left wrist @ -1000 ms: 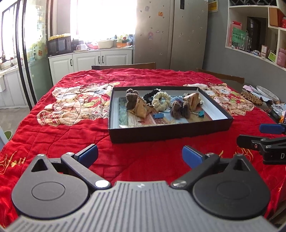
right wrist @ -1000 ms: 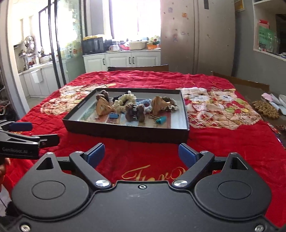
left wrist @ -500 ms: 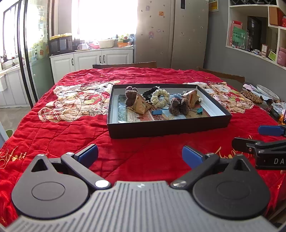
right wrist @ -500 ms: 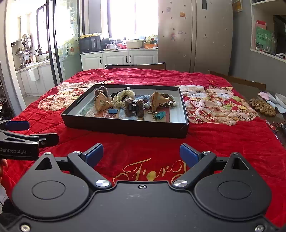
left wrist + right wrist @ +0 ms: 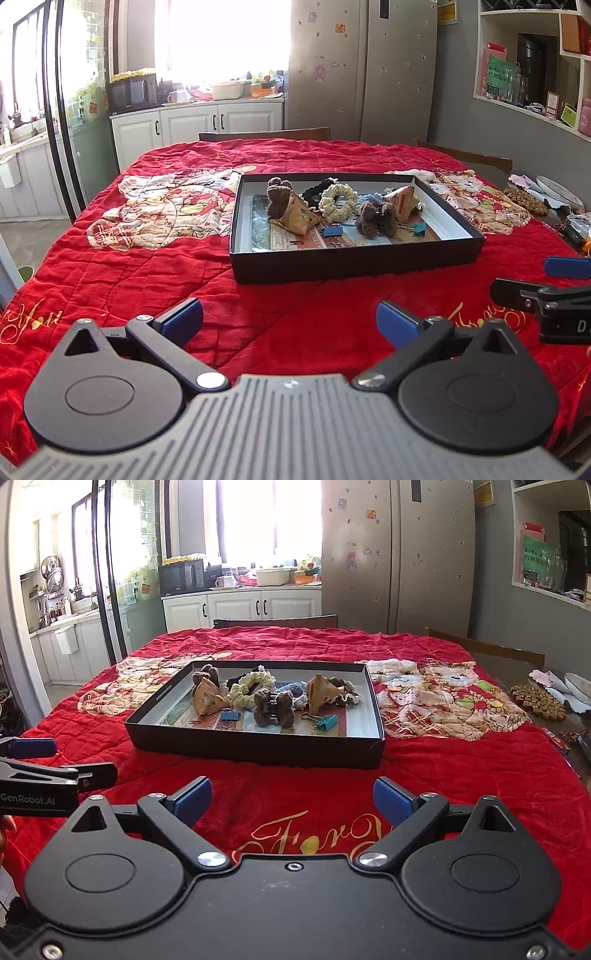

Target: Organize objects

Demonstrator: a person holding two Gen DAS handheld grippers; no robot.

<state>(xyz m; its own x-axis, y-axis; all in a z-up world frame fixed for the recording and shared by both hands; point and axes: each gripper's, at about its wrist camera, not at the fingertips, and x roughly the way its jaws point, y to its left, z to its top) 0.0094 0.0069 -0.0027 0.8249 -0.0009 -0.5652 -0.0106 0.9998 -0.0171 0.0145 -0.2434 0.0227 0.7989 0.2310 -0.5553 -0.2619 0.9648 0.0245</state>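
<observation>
A shallow black box (image 5: 354,264) (image 5: 258,751) stands on the red quilt in the middle of the table. It holds two tan paper pyramids (image 5: 299,218) (image 5: 208,699), a cream scrunchie (image 5: 338,201) (image 5: 253,686), a brown fuzzy hair clip (image 5: 376,219) (image 5: 273,707), a black scrunchie (image 5: 316,192), a blue binder clip (image 5: 332,230) (image 5: 231,715) and a teal binder clip (image 5: 419,229) (image 5: 327,722). My left gripper (image 5: 290,319) is open and empty, near the table's front, short of the box. My right gripper (image 5: 291,799) is open and empty, also short of the box.
The red quilt (image 5: 147,251) covers the table. Brown beaded mats (image 5: 537,701) and plates (image 5: 557,190) lie at the right edge. Chair backs (image 5: 264,134) stand behind the table. Kitchen cabinets (image 5: 240,607) and a fridge (image 5: 395,554) are beyond.
Both grippers have pulled back and risen a little, so the box looks smaller and farther. Both stay open. Nothing in the box has moved.
</observation>
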